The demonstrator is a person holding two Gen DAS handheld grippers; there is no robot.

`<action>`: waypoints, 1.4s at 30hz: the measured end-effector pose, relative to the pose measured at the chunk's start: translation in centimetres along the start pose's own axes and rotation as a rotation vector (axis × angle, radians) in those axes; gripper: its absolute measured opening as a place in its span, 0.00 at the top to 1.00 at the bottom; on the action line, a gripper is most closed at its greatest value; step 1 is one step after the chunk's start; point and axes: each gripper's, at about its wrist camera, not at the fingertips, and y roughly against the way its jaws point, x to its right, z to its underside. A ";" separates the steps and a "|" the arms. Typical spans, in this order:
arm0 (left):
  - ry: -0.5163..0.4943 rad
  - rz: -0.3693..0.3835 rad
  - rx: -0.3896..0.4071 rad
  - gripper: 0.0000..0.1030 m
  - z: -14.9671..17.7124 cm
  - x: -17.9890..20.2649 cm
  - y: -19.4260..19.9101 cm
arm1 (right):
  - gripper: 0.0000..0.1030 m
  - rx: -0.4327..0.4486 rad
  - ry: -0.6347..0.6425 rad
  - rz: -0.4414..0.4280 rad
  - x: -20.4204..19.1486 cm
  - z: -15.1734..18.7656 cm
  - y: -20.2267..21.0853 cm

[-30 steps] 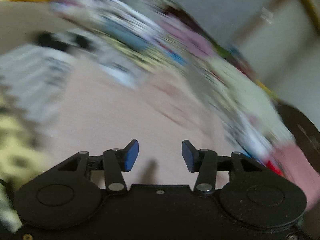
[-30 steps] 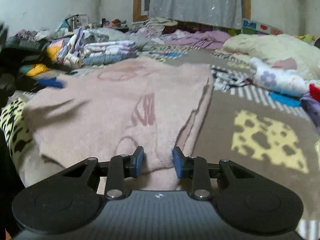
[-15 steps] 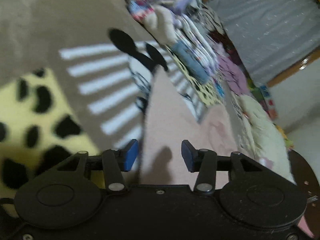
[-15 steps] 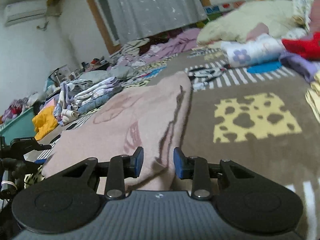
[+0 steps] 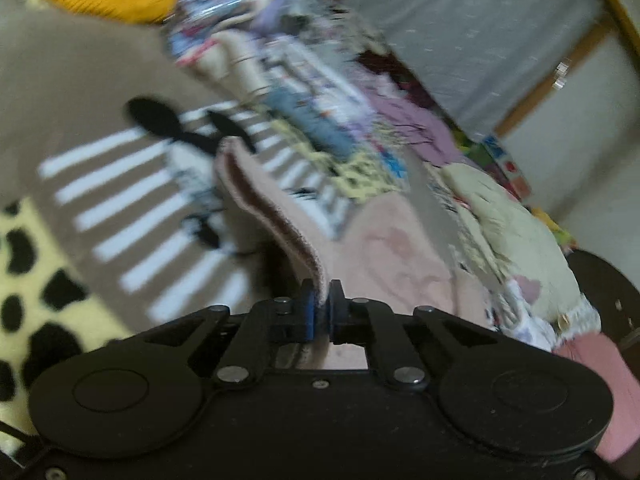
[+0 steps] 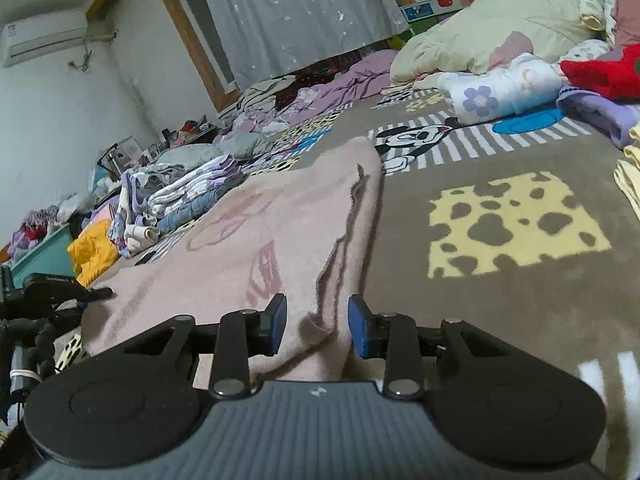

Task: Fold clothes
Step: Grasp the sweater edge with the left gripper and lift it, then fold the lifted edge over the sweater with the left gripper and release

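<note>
A pale pink fleece garment (image 6: 256,236) with a darker pink print lies spread on the patterned brown blanket (image 6: 520,288). My left gripper (image 5: 320,308) is shut on the pink garment's (image 5: 400,256) raised edge, which curls up from the blanket right at its blue pads. My right gripper (image 6: 316,322) stands open, its blue pads either side of a bunched corner of the garment near its right hem. At the far left of the right wrist view the left gripper (image 6: 96,293) shows as a black tip at the garment's other corner.
A stack of folded clothes (image 6: 188,196) and a yellow garment (image 6: 94,250) lie at the back left beside a teal bin (image 6: 40,256). A cream quilt (image 6: 500,32), a flowered white bundle (image 6: 500,92) and red (image 6: 604,72) and purple (image 6: 600,112) clothes crowd the right.
My left gripper has swung to the garment's edge and shut on it. My right gripper stays open at the same corner and has dropped lower to the blanket.
</note>
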 end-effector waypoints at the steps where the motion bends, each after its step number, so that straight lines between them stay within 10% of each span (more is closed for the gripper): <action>1: -0.029 0.018 0.003 0.97 0.1 1.0 0.1 | 0.65 0.002 -0.004 -0.001 0.1 0.0 0.0; 19: -0.413 0.184 -0.132 0.97 7.7 14.4 -2.6 | 0.65 0.020 -0.028 -0.025 0.4 -0.5 0.1; 36: -0.470 0.277 -0.252 0.98 12.9 19.8 -4.3 | 0.65 0.032 -0.073 -0.025 1.4 -0.5 -0.2; 42: -0.434 0.172 -0.317 0.97 15.2 18.7 -7.0 | 0.65 0.031 -0.086 -0.024 1.7 -0.5 -0.5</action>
